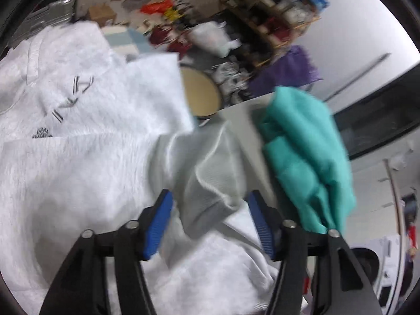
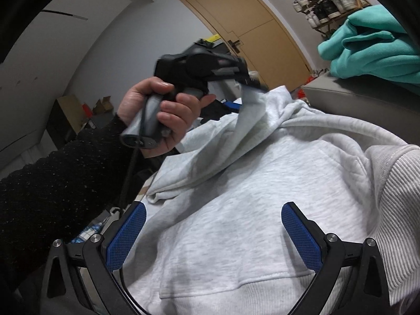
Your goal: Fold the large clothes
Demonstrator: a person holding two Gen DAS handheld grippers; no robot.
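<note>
- Two tools in play, each with two blue ribbed pads. The right tool [image 2: 214, 206] hangs over the hoodie's lower front with its pads wide apart and nothing pinched between them.
- One light grey hoodie [image 2: 262, 183], the thing being folded. It's lying front-up on the bench, with one kangaroo pocket [image 2: 236, 249] right under the right tool.
- The left tool [image 1: 210, 194] is at the hoodie's side edge, with its pads spread. One ribbed cuff [image 1: 210, 178] sits in the gap between them, and neither pad looks pressed onto it. It's a bit blurry, though.
- One hand [image 2: 162, 110] in a black knit sleeve [image 2: 52, 183] grips the left tool's handle, up above the hoodie's far side.
- There's writing on the hoodie's chest: a few dark striped letters [image 1: 76, 89], too smeared to read. Just below them is one small dark emblem [image 1: 40, 133], and I can't make that out either.
- One teal garment [image 1: 302, 144] is bunched up beside the hoodie on the same grey bench [image 1: 244, 113], just past the cuff.
- Beyond the hoodie's edge there's one round beige-topped thing [image 1: 199, 94] and one purple cloth [image 1: 286, 71].
- Further back from the hoodie is one wooden shoe rack [image 1: 275, 13], packed with shoes. There are too many, and they're too blurred, for an honest count.
- One tan door [image 2: 249, 18] stands on the far wall behind the hoodie.
</note>
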